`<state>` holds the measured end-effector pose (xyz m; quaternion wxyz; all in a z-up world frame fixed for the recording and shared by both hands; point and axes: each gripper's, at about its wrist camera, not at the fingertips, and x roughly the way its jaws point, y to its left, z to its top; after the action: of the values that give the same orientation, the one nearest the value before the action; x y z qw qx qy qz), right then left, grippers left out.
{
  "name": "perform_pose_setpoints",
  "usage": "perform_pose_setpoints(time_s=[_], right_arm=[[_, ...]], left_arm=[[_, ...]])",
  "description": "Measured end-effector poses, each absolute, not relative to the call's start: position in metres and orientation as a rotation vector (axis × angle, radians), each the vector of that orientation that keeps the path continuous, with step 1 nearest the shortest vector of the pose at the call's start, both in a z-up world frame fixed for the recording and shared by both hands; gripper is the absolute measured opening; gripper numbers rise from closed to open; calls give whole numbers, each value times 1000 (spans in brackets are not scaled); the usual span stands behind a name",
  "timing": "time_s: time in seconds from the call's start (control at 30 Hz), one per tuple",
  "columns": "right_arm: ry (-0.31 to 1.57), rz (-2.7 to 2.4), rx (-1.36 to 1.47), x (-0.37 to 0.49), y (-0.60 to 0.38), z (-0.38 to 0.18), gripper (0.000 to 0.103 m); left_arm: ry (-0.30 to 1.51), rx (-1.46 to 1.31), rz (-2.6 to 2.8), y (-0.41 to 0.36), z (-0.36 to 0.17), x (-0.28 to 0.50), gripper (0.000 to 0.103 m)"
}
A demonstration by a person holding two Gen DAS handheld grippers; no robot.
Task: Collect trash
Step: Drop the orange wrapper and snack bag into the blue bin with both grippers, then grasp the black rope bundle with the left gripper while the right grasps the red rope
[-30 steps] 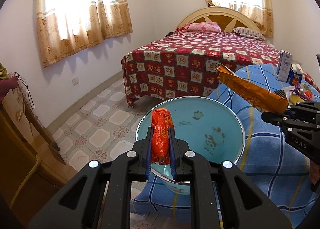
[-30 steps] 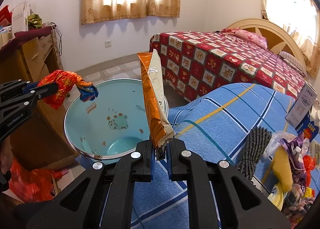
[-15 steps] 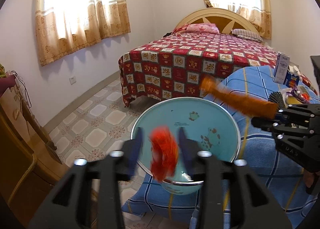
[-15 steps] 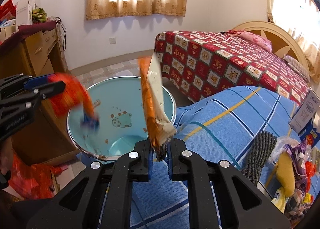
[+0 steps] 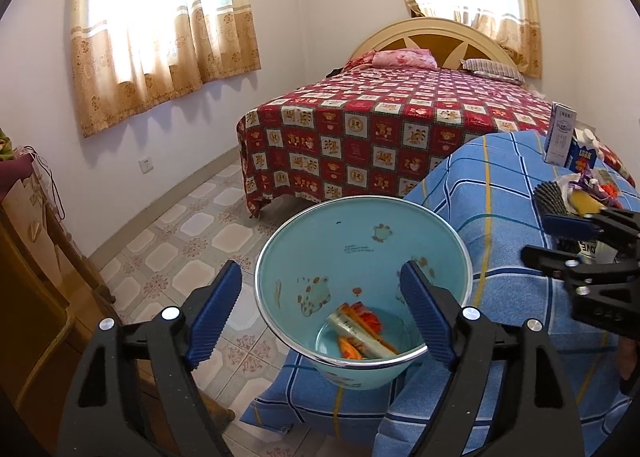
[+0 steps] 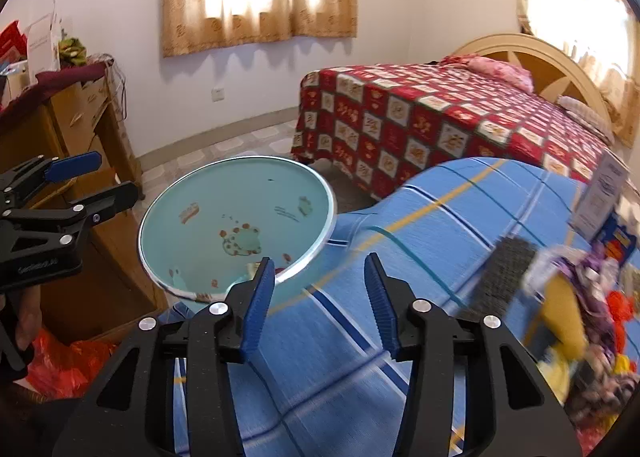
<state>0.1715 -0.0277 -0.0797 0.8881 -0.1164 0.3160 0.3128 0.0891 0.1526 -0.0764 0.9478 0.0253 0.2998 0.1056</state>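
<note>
A light blue bin (image 5: 360,237) with cartoon prints stands against the corner of a table with a blue checked cloth (image 5: 500,185). A red wrapper (image 5: 366,317) and an orange snack bag (image 5: 360,339) lie at the bin's bottom. My left gripper (image 5: 322,313) is open and empty, with its fingers on either side of the bin's near rim. My right gripper (image 6: 320,305) is open and empty above the cloth (image 6: 420,217), just right of the bin (image 6: 236,217). It also shows at the right edge of the left wrist view (image 5: 576,237).
A pile of more trash (image 6: 580,297), with a yellow bag, a dark ribbed piece and cartons (image 5: 562,137), lies on the table's right side. A bed with a red patterned cover (image 5: 380,121) stands behind. A wooden cabinet (image 6: 80,129) and a red bag (image 6: 60,361) are at the left.
Both grippers opened. The red wrapper and the orange snack bag dropped into the bin. The right gripper is swinging right towards the trash pile; its view is blurred.
</note>
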Motion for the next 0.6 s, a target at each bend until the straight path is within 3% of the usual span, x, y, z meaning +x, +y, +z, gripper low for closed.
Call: perform_pose_setpoints(time_s=[0.13,0.6], right_arm=[[640,581,-203,160,-70,-70,54],[602,149,-77,128,-254,-69,60]], left_arm=[[627,65,188,137,-81,93,84],[647,142,-32,15,-96,130,85]])
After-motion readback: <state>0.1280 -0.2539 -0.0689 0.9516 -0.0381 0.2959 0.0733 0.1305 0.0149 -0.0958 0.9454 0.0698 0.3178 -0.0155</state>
